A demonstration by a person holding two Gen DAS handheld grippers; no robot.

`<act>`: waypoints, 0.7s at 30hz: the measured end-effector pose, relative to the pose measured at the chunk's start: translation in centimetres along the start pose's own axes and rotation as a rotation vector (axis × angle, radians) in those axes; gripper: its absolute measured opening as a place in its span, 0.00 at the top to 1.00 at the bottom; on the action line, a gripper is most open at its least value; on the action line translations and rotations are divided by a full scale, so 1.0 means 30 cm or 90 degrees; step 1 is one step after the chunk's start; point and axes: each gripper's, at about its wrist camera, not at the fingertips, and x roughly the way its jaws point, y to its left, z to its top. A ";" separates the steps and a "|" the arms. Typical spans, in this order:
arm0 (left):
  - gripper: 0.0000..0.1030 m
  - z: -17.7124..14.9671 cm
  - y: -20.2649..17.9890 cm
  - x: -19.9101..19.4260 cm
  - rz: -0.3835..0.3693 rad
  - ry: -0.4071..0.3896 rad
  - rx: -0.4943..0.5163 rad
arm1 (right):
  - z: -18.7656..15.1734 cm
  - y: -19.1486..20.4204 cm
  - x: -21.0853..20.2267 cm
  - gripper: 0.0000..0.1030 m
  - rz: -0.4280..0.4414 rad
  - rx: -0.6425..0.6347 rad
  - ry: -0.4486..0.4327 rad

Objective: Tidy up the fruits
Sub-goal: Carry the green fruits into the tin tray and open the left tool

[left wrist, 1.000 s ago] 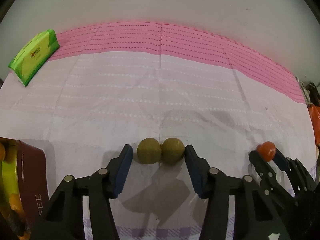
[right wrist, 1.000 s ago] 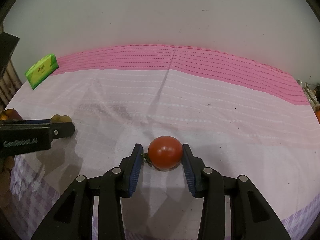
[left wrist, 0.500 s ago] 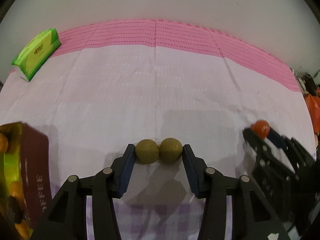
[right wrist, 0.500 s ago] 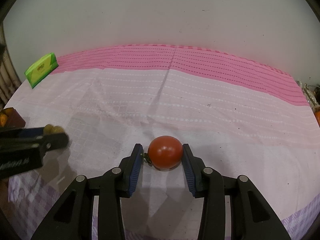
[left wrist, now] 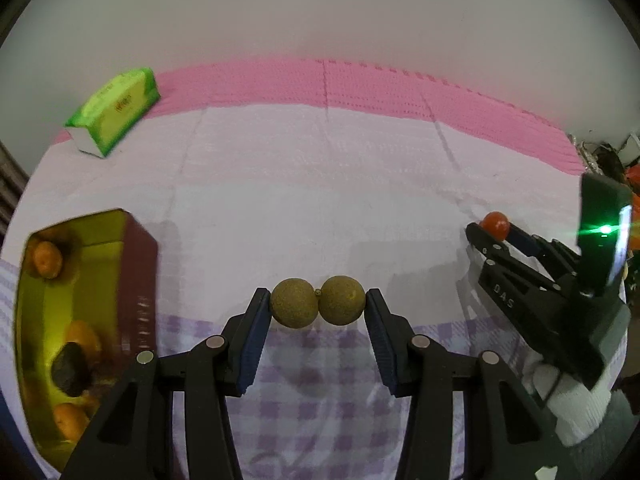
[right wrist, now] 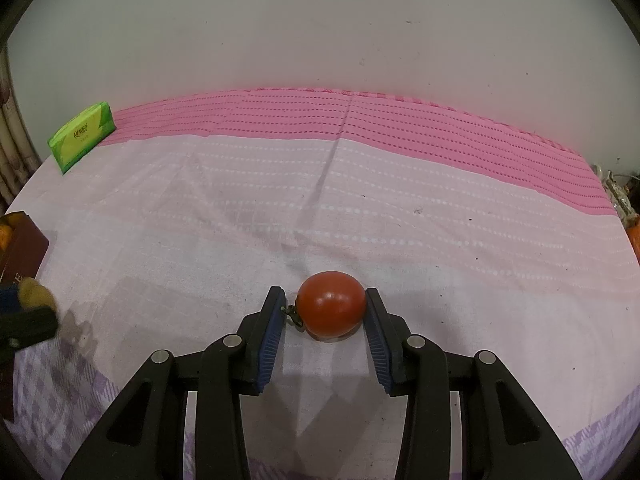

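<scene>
Left view: box [left wrist: 136, 280] holding oranges [left wrist: 47, 259]; right view: tomato stem [right wrist: 292, 314]

Longans [left wrist: 318, 306]: two round, rough, olive-brown fruits, side by side and touching, joined by a small stem nub; pinched between blue pads near the middle of the left wrist view, above the checked cloth.
Tomato [right wrist: 331, 305]: small, red, glossy, its dried stem pointing left; resting on the pale pink cloth, near centre.
Box [left wrist: 86, 312]: maroon tin with gold inside, open, near left; holds several orange fruits and one dark one.
</scene>
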 end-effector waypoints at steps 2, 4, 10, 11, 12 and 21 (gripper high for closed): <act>0.57 -0.001 0.024 -0.037 0.005 -0.012 -0.005 | 0.000 0.000 0.000 0.59 0.000 0.000 0.000; 0.57 0.001 0.057 -0.066 0.007 -0.020 -0.015 | 0.000 -0.001 0.000 0.59 0.001 0.001 0.000; 0.57 -0.019 0.194 -0.146 0.036 -0.035 -0.051 | 0.001 0.001 0.000 0.59 -0.001 0.000 0.000; 0.57 -0.025 0.223 -0.155 0.042 -0.036 -0.058 | 0.002 0.000 0.000 0.59 -0.001 -0.001 0.001; 0.57 -0.032 0.252 -0.161 0.051 -0.036 -0.063 | 0.002 -0.001 0.001 0.59 -0.001 -0.001 0.001; 0.57 -0.099 0.470 -0.183 0.118 -0.020 -0.124 | 0.004 0.000 0.002 0.59 -0.002 -0.001 0.001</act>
